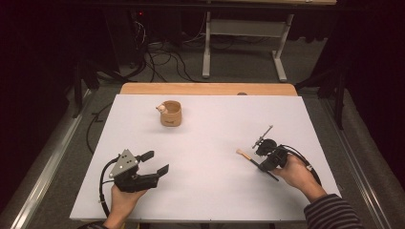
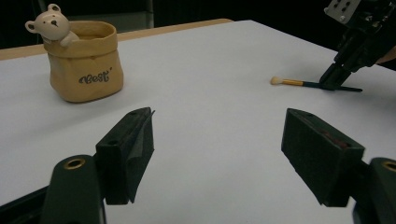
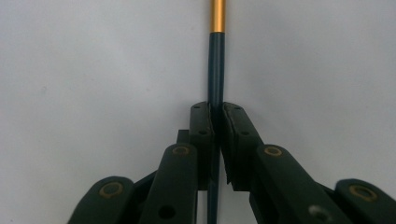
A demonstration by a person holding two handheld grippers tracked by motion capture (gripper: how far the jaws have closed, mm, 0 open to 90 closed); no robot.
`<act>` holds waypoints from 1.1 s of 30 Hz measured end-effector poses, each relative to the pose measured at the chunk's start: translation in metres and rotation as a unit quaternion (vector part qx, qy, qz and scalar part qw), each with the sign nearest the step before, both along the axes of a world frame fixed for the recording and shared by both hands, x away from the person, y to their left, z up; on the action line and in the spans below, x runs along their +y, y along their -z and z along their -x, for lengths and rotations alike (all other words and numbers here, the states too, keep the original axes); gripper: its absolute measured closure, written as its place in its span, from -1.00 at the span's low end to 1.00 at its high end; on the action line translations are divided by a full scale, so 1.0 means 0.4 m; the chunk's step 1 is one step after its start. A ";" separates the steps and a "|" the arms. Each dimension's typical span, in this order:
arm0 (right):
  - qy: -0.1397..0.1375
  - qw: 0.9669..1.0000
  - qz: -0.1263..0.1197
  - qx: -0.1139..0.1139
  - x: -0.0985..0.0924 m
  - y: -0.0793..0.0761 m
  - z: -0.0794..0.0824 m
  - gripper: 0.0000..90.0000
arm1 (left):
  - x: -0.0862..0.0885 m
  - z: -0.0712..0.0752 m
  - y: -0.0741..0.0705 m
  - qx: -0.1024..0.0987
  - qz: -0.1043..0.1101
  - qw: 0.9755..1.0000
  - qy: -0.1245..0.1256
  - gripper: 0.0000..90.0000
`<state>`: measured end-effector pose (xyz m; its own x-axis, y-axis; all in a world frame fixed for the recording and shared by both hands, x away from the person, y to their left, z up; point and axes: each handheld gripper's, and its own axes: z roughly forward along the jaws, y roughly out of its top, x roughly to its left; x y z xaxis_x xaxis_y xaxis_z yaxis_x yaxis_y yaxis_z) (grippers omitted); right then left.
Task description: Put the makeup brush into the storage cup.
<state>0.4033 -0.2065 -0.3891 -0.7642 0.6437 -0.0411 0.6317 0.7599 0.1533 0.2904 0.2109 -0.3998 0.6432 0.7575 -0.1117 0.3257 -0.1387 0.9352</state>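
Fingers [image 3: 204,122] of right gripper [image 3: 216,116] clamped on makeup brush [image 3: 216,70] handle; lift level, carry toward bear pouch [image 1: 171,113]. Left gripper [image 1: 155,162] wide open, empty.

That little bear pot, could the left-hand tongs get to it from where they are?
Probably yes. The left tongs stand open and hold nothing, and only bare white table lies between them and the bear pot. The brush lies off to the right, clamped in the right tongs.

Pot [image 1: 171,114] on table [image 1: 215,191], far-left part. Brush [image 1: 255,163] well right of pot, nearer the person (tip toward pot).
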 end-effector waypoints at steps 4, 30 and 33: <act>-0.003 1.000 0.001 -0.001 0.000 0.000 -0.001 0.90 | 0.000 -0.001 0.000 0.001 0.001 1.000 0.000 -0.42; -0.009 0.999 -0.024 -0.029 -0.013 -0.012 0.019 0.91 | 0.000 -0.002 0.001 0.003 0.000 1.000 0.000 -0.42; -0.006 0.999 -0.036 -0.033 -0.017 -0.016 0.025 0.91 | -0.001 -0.002 0.001 0.003 0.000 1.000 0.001 -0.42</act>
